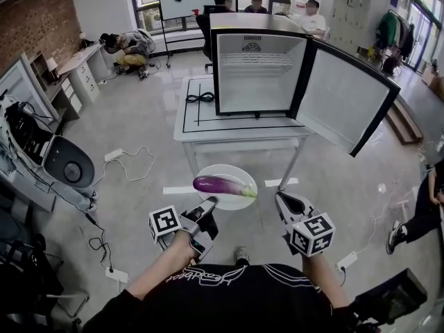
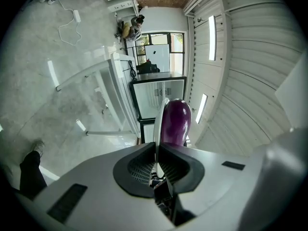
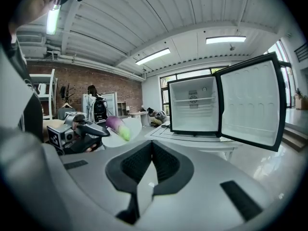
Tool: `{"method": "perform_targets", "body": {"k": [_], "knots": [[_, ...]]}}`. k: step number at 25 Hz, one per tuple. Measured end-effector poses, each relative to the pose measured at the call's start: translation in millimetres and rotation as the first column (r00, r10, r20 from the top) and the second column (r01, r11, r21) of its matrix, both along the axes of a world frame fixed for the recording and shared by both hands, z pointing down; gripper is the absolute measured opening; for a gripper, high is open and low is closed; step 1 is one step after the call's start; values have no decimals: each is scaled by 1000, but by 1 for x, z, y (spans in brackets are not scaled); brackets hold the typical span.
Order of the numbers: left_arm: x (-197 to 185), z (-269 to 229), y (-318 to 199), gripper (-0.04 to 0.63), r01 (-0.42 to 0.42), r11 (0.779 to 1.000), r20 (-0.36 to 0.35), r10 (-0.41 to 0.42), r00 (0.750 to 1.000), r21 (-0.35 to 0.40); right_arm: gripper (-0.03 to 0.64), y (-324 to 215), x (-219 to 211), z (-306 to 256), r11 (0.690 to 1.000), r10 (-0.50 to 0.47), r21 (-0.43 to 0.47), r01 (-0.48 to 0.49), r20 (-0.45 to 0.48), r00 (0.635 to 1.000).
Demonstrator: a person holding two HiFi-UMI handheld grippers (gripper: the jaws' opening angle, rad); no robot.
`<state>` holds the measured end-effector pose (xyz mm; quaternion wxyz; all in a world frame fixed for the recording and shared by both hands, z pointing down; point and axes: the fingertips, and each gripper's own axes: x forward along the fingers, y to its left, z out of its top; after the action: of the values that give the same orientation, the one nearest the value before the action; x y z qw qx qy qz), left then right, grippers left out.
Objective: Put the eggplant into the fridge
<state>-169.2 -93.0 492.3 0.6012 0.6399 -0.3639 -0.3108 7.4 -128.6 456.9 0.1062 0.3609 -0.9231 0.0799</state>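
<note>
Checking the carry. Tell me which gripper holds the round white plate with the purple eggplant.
The left gripper: its jaws clamp the rim of the round white plate, the purple eggplant lying on it. The right gripper is shut, empty.

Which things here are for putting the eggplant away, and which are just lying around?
For the job:
eggplant
white plate under it
left gripper, shut on the plate's rim
right gripper, shut and empty
fridge, door open

Just lying about:
black cable on the table
white power strip
</note>
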Motion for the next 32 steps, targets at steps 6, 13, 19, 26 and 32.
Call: {"method": "perform_targets", "body": {"k": [6, 13, 19, 26, 32], "knots": [[34, 5, -94, 26, -35, 999, 21, 36, 999, -23, 8, -93, 29, 4, 1000, 22, -20, -22, 16, 1000], [63, 2, -188, 26, -45, 999, 36, 45, 998, -20, 8, -181, 55, 2, 1000, 25, -14, -25, 17, 1000], [73, -1, -221, 26, -48, 999, 33, 49, 998, -17, 8, -215, 65, -1, 999, 33, -3, -33, 23, 999], [73, 6, -240, 26, -55, 998, 25, 55, 998, -30, 8, -232, 61, 4, 999, 33, -11, -33, 22, 999], [66, 20, -269, 26, -61, 997, 25, 62, 998, -57, 8, -256, 62, 18, 998, 57, -37, -57, 8, 998]]}}
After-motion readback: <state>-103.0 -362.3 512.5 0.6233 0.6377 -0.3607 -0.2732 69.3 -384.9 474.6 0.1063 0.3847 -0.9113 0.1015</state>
